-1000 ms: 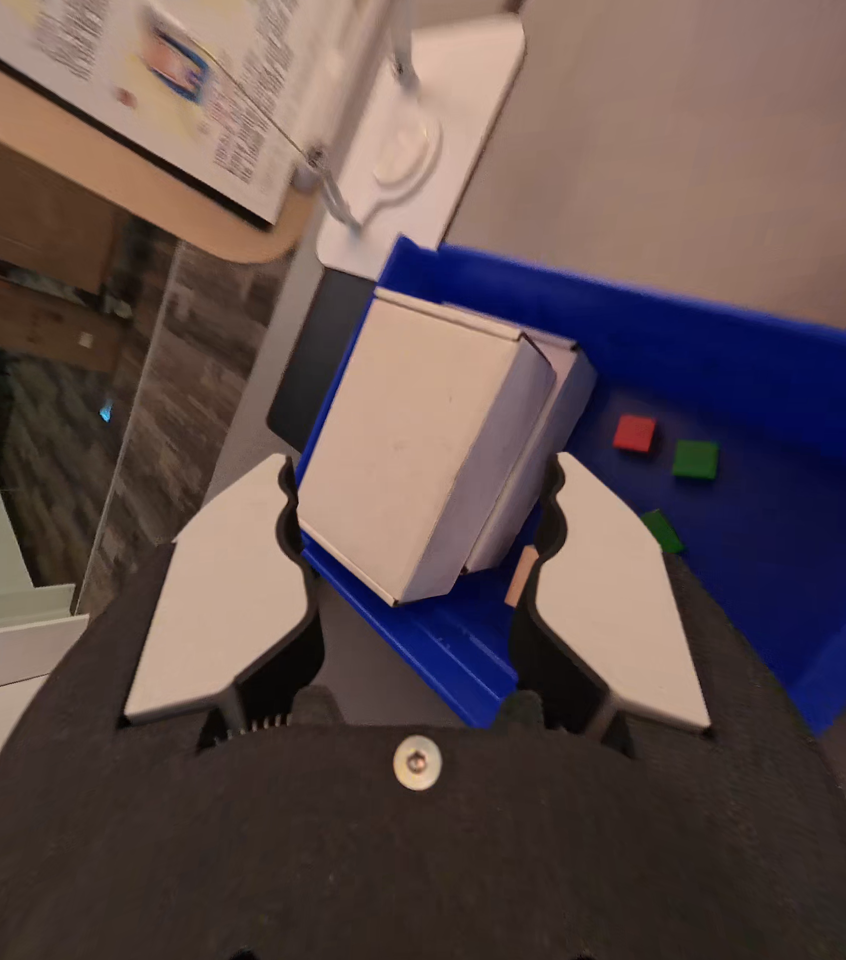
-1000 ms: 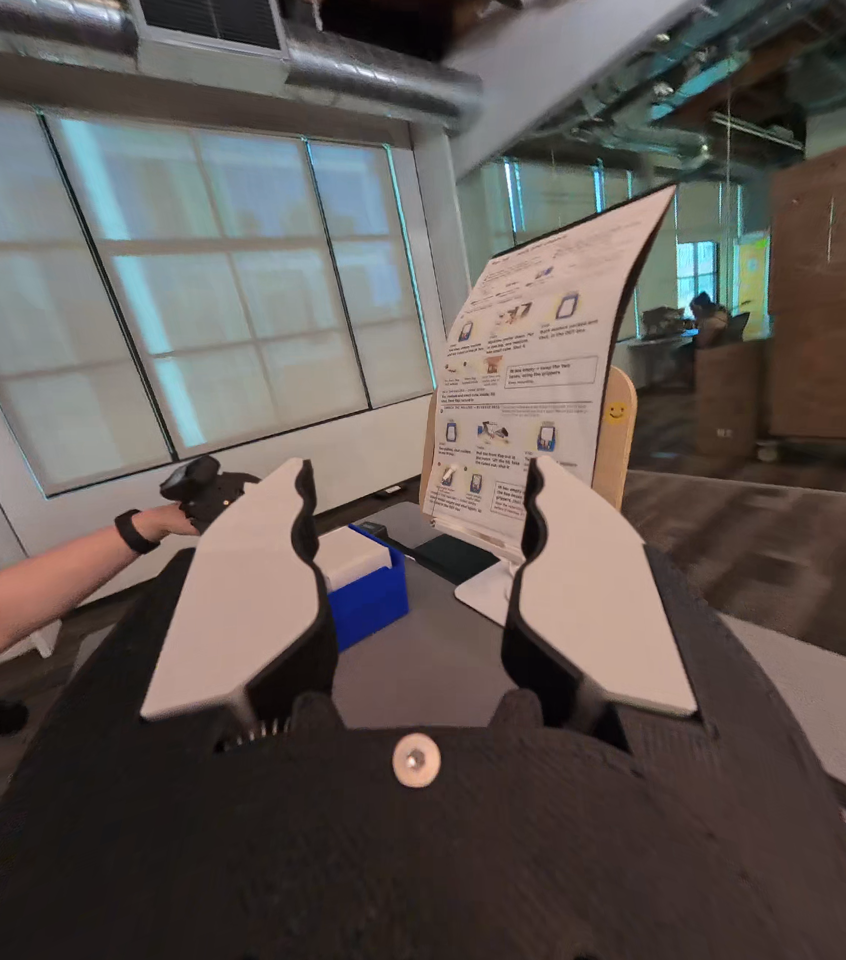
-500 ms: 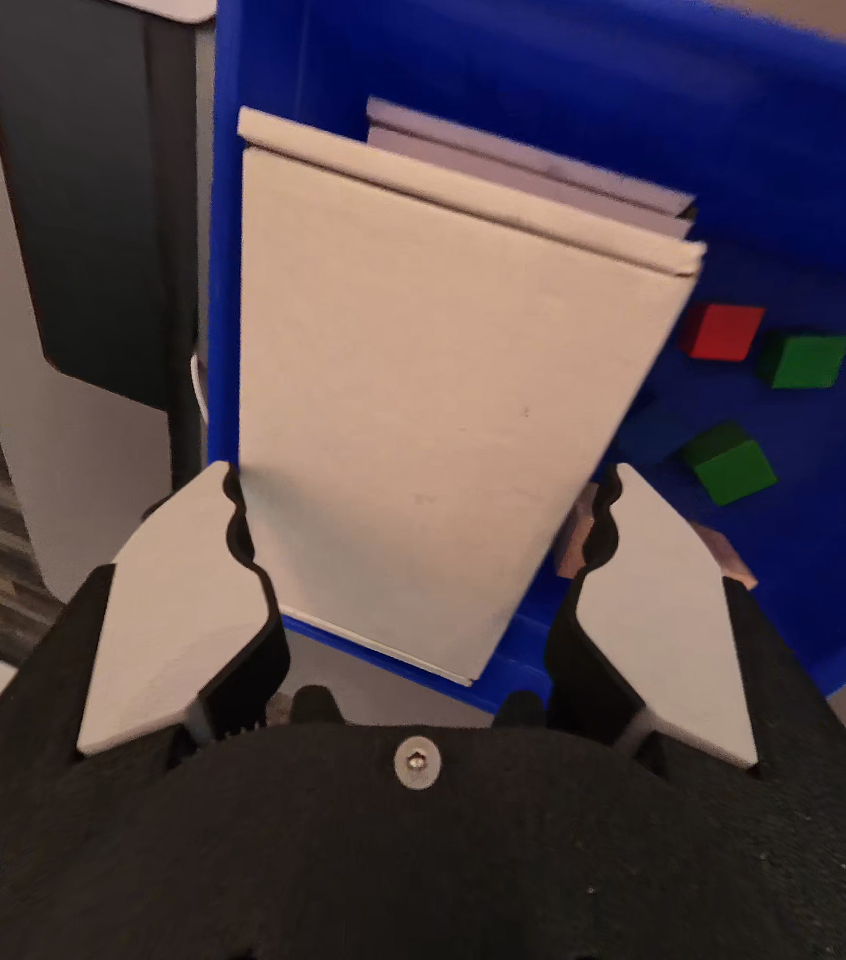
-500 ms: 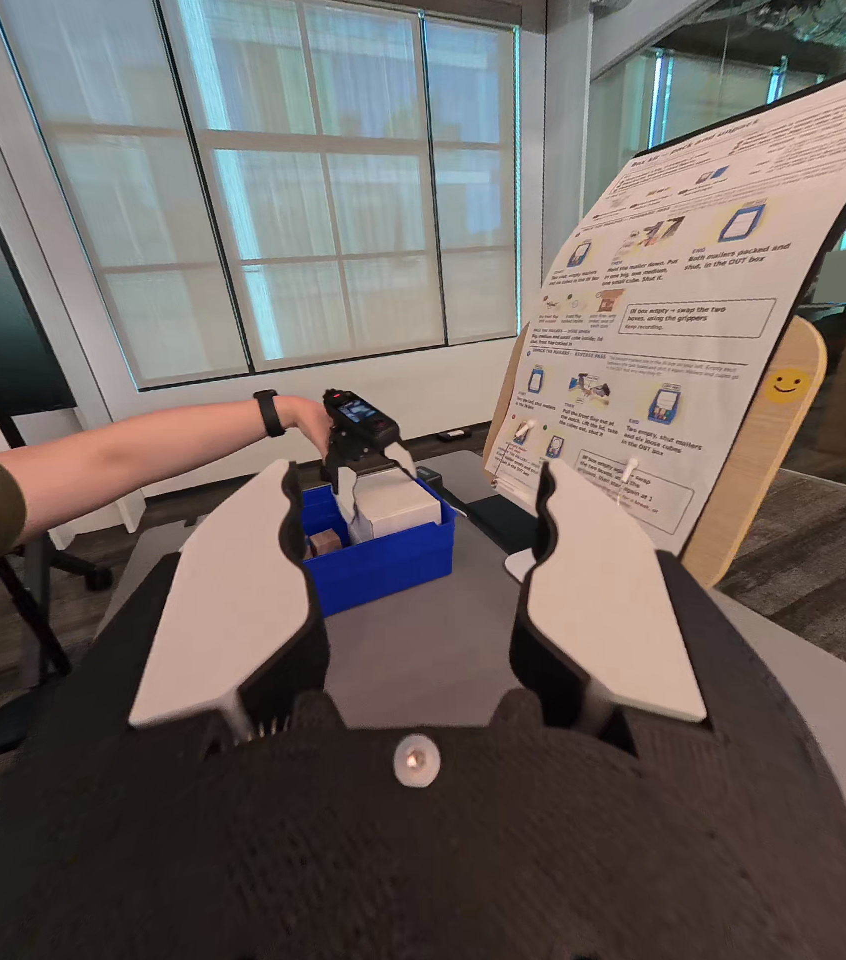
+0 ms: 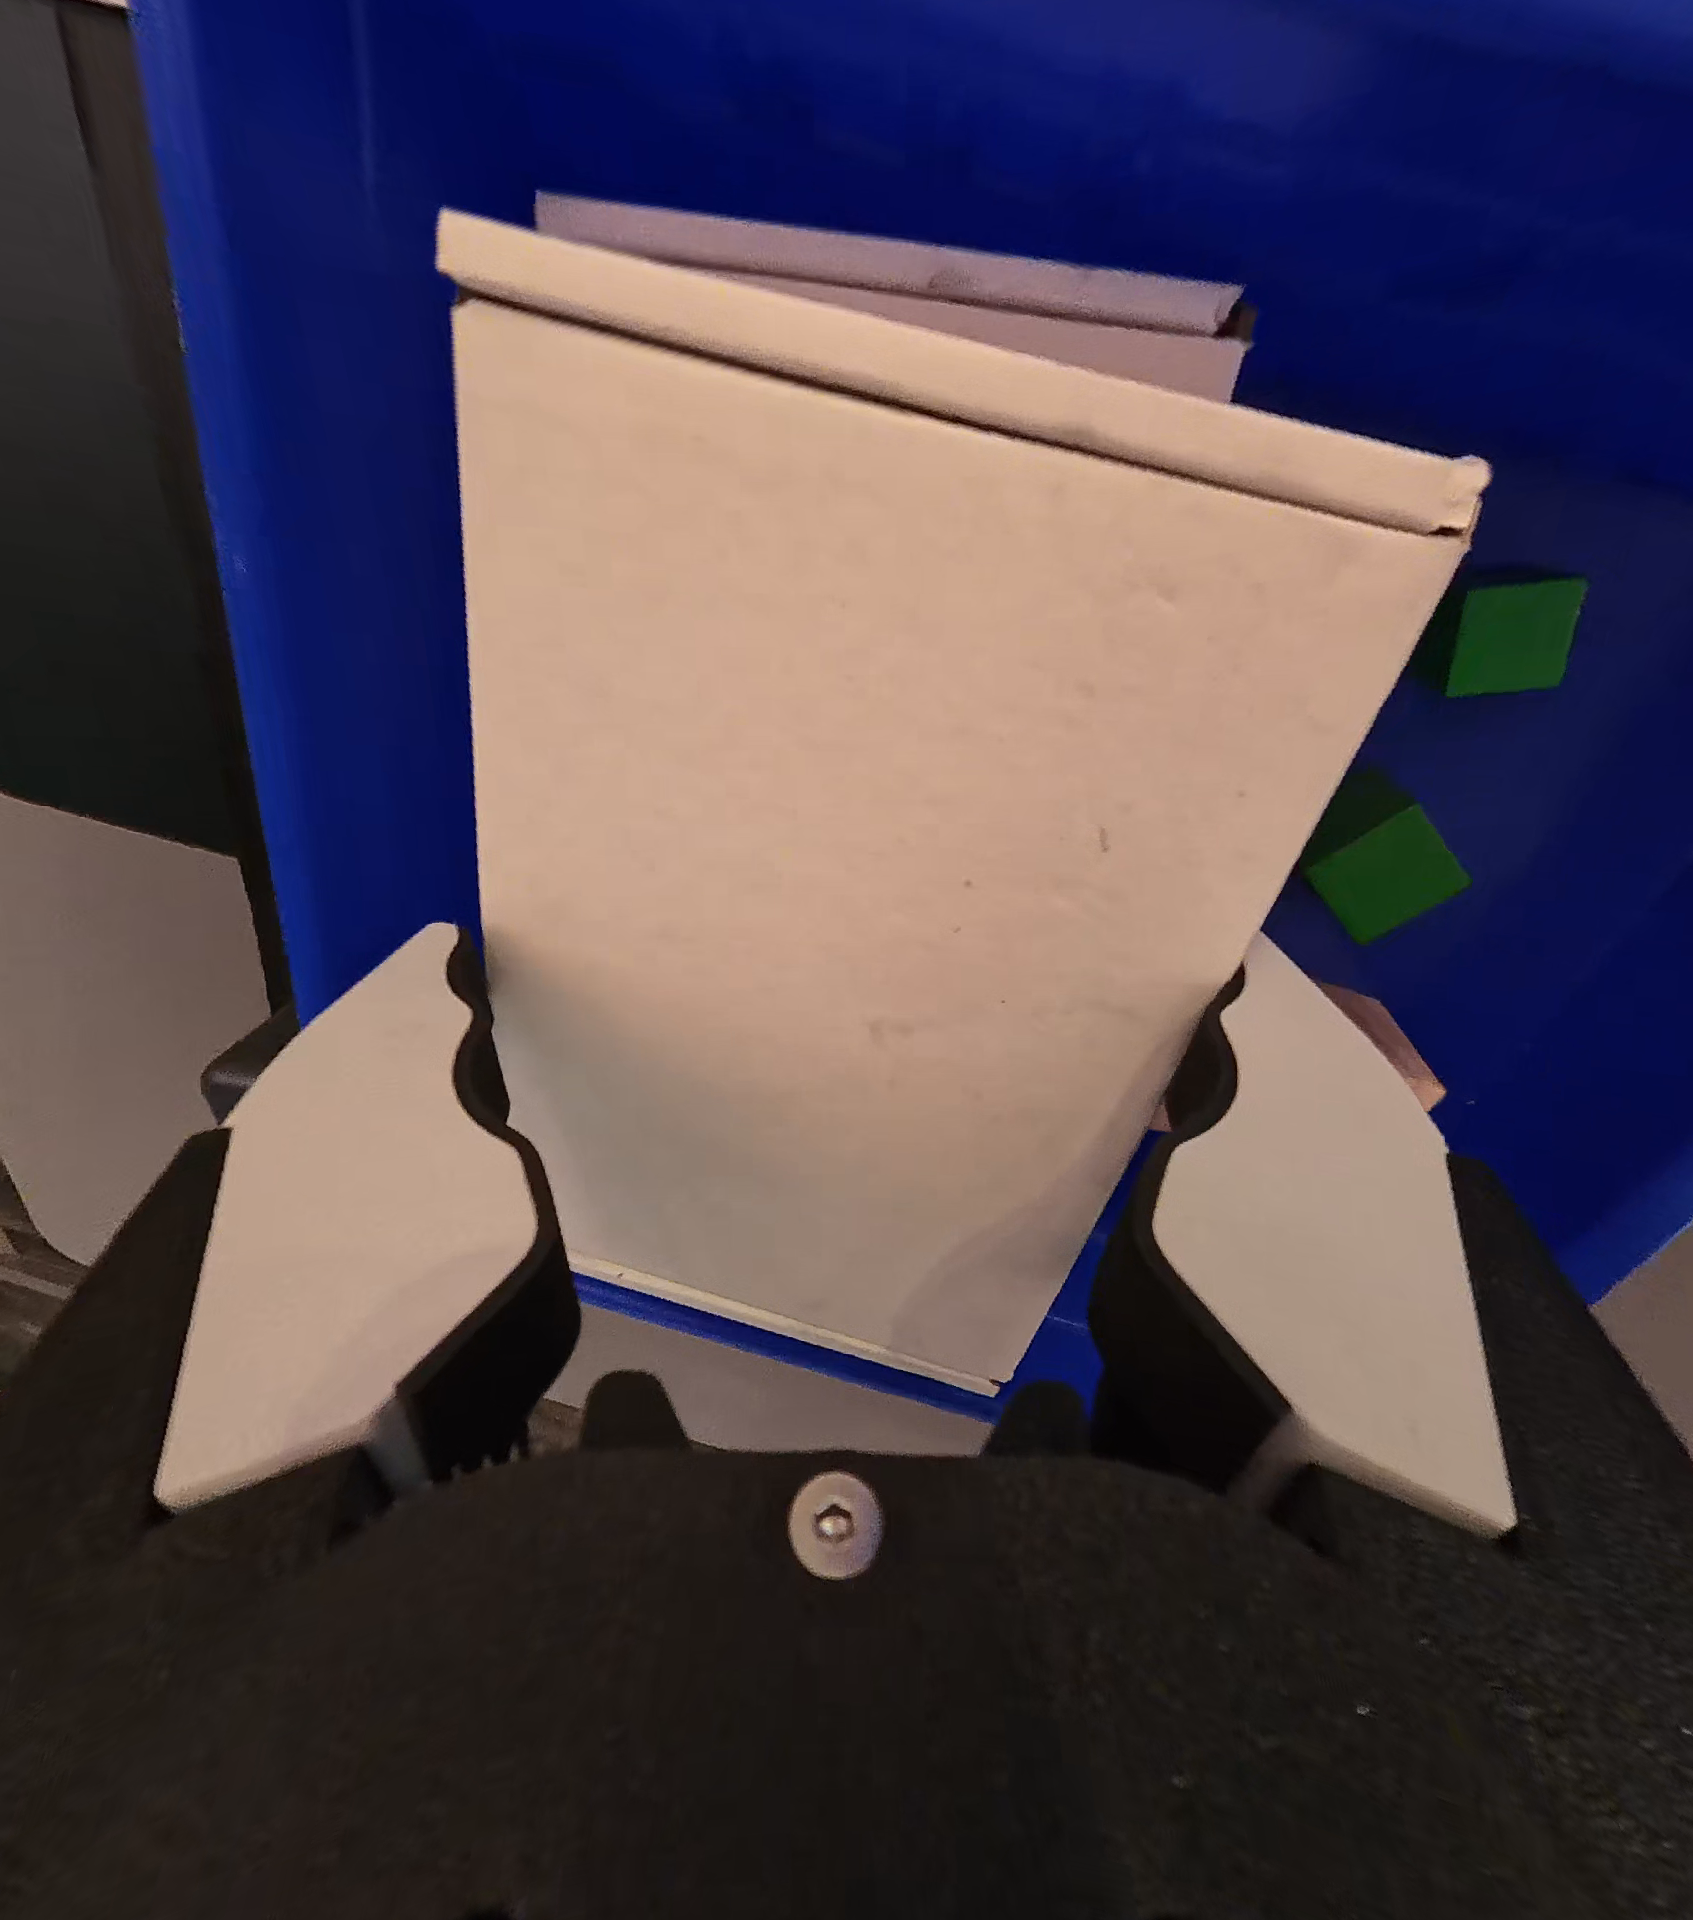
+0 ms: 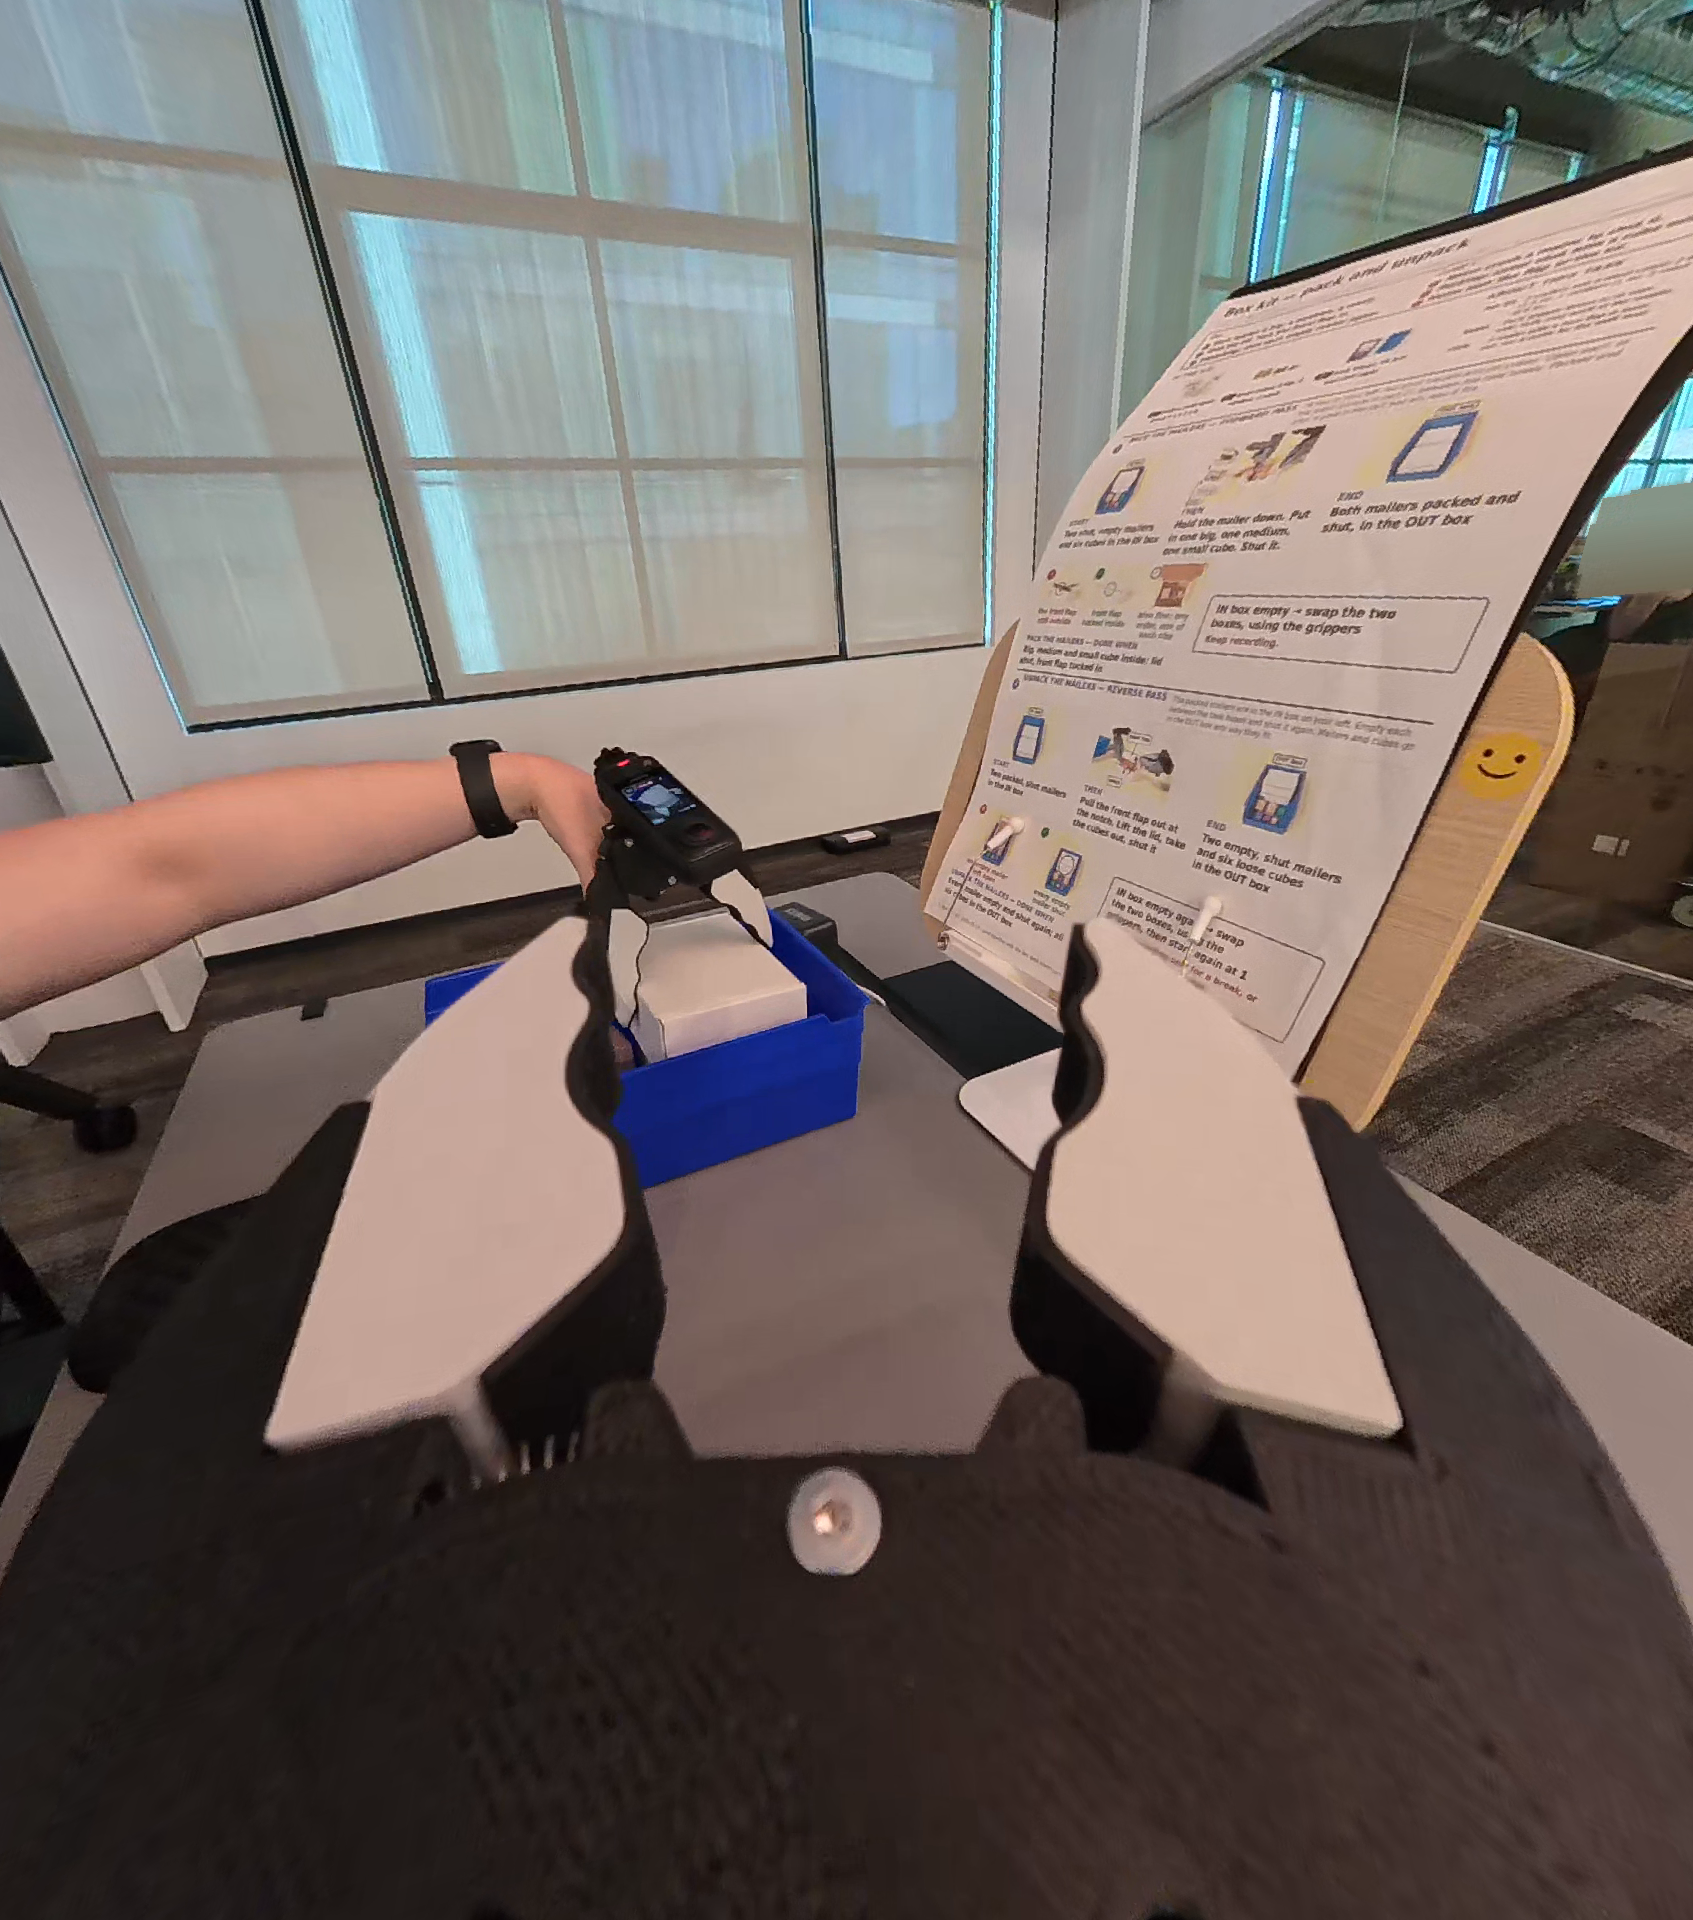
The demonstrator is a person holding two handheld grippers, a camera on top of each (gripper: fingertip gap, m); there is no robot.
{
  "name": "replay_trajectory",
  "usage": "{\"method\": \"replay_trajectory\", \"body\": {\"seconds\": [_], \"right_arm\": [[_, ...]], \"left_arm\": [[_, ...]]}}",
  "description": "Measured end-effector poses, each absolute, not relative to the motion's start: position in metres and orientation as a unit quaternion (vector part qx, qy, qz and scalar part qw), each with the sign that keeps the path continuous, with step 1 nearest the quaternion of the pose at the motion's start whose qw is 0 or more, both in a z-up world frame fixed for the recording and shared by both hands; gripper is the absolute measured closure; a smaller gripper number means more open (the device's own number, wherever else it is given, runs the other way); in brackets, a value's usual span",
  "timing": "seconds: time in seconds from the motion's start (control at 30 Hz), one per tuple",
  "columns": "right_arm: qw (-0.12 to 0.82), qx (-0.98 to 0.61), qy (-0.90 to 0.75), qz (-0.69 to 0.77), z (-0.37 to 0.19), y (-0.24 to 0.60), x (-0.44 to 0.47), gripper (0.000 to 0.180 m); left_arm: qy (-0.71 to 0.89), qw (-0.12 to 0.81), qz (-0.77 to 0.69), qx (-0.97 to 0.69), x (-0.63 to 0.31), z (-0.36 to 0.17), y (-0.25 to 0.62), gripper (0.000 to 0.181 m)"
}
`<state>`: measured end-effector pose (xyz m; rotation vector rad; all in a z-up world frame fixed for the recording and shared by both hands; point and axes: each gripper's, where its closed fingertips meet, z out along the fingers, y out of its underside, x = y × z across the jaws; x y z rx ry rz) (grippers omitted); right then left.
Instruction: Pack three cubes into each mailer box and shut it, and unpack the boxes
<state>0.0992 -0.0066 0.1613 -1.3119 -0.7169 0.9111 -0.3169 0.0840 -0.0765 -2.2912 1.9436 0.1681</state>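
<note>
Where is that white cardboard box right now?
In the left wrist view, the white cardboard mailer box stands in the blue plastic bin, between the left claw fingers, with two green cubes to its right.

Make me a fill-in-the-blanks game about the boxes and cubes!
1. The white mailer box sits in a ____ bin.
2. The two loose cubes right of it are ____.
3. The left gripper has its fingers on both ____ of the box.
4. The right gripper holds ____.

Missing: blue; green; sides; nothing
</note>
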Motion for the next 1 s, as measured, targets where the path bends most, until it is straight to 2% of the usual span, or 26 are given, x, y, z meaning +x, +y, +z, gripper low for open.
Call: {"method": "replay_trajectory", "body": {"seconds": [0.4,1.0], "right_arm": [[0.615,-0.587,-0.337,0.404,0.150,-0.008,0.088,0.096],[0.606,-0.598,-0.353,0.389,0.144,-0.010,0.086,0.097]], "left_arm": [[0.653,0.004,0.054,-0.756,-0.317,-0.088,0.081,0.042],[0.588,-0.035,0.057,-0.806,-0.326,-0.088,0.077,0.043]]}}
